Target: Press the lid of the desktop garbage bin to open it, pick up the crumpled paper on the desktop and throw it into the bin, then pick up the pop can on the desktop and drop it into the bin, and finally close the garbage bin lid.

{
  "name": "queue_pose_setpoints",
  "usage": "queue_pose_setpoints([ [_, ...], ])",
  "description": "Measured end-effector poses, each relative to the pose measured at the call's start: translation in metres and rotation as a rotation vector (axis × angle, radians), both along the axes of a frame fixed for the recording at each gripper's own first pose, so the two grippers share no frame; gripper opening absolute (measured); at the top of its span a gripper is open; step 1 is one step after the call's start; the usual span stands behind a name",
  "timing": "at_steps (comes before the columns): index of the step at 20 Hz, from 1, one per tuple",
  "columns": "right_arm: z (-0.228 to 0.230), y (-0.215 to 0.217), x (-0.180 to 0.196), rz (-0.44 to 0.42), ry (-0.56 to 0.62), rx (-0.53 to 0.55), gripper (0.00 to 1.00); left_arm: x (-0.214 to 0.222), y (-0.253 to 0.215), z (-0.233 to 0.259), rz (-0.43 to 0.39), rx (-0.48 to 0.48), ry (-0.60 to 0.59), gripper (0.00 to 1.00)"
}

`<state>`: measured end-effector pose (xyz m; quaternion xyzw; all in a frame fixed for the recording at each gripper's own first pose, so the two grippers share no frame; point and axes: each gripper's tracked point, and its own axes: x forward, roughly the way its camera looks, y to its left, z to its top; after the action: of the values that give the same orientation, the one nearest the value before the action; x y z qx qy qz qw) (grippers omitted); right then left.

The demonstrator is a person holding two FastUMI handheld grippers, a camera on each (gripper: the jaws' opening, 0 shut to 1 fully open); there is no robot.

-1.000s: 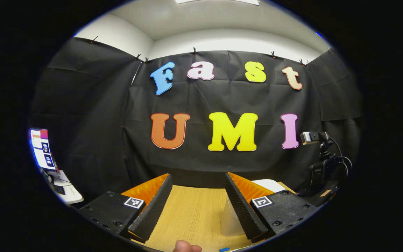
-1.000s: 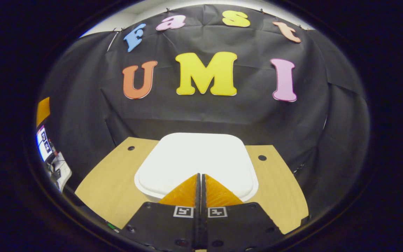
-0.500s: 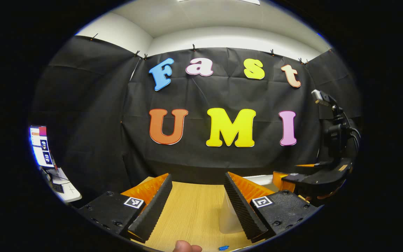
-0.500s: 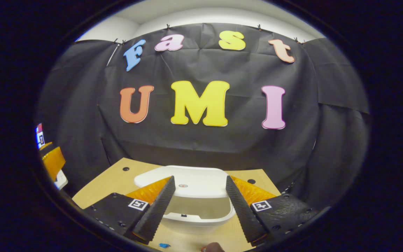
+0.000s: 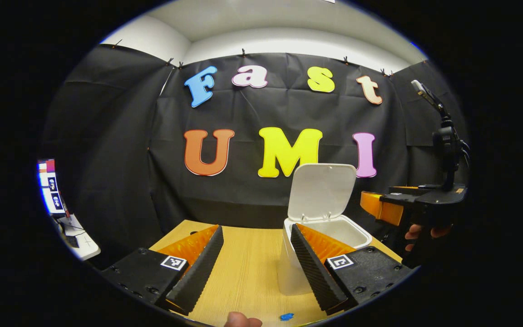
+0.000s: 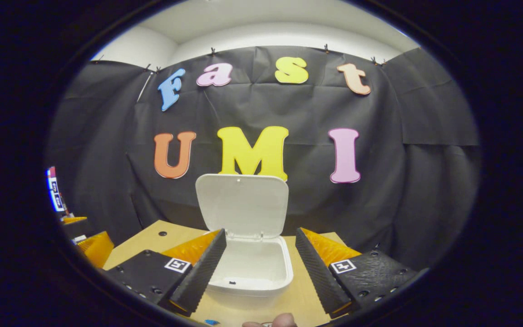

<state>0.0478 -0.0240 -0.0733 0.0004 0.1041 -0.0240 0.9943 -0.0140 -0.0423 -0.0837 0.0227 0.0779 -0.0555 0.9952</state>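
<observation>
Bin (image 6: 252,268) first, as the biggest thing on the desk (image 5: 248,272): in the right gripper view it stands white and square dead ahead, its mouth open between that gripper's two spread fingers, and its lid (image 6: 242,205) is swung up on the rear hinge, standing nearly upright against the black cloth. The opening step therefore looks done, and the crumpled paper is the next thing due. The right gripper (image 6: 257,268) is apart from the bin and touches nothing, its jaws wide. In the left gripper view the bin (image 5: 334,229) lies ahead and to that gripper's right, partly behind its right finger, with the lid (image 5: 321,190) raised the same way. The left gripper (image 5: 254,261) is also spread and empty, low over bare wood. Farther right in that view the other gripper (image 5: 382,209) hangs beside the bin, level with its rim, a hand (image 5: 418,234) under it. So the right gripper is the nearer one to the bin. A small blue scrap (image 5: 285,316) lies at the near edge of the desk.
</observation>
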Motion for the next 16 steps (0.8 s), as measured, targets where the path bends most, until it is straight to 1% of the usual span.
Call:
queue_pose_setpoints([
  [1, -0.002, -0.002, -0.004, -0.001, 0.003, 0.005, 0.98, -0.003, -0.002, -0.007, -0.006, 0.003, 0.018, 0.96],
  [2, -0.007, -0.007, -0.01, -0.005, 0.009, 0.002, 0.96, -0.006, -0.006, -0.018, -0.015, 0.006, 0.043, 0.96],
  [6, -0.027, -0.025, -0.031, -0.03, 0.041, -0.017, 0.96, -0.019, -0.015, -0.057, -0.033, 0.008, 0.14, 0.96],
  [8, -0.043, -0.033, -0.041, -0.038, 0.07, -0.023, 0.96, -0.027, -0.023, -0.085, -0.052, 0.008, 0.198, 0.96],
  [10, -0.058, -0.044, -0.05, -0.052, 0.105, -0.047, 0.96, -0.035, -0.035, -0.12, -0.07, 0.023, 0.282, 0.96],
  [11, -0.067, -0.05, -0.056, -0.062, 0.122, -0.052, 0.97, -0.04, -0.038, -0.134, -0.075, 0.03, 0.317, 0.97],
  [12, -0.075, -0.053, -0.063, -0.071, 0.14, -0.052, 0.96, -0.044, -0.042, -0.149, -0.083, 0.034, 0.344, 0.97],
  [13, -0.082, -0.058, -0.067, -0.082, 0.159, -0.054, 0.98, -0.048, -0.045, -0.162, -0.088, 0.038, 0.37, 0.97],
  [16, -0.103, -0.066, -0.081, -0.097, 0.208, -0.072, 0.98, -0.063, -0.049, -0.206, -0.089, 0.028, 0.459, 0.97],
])
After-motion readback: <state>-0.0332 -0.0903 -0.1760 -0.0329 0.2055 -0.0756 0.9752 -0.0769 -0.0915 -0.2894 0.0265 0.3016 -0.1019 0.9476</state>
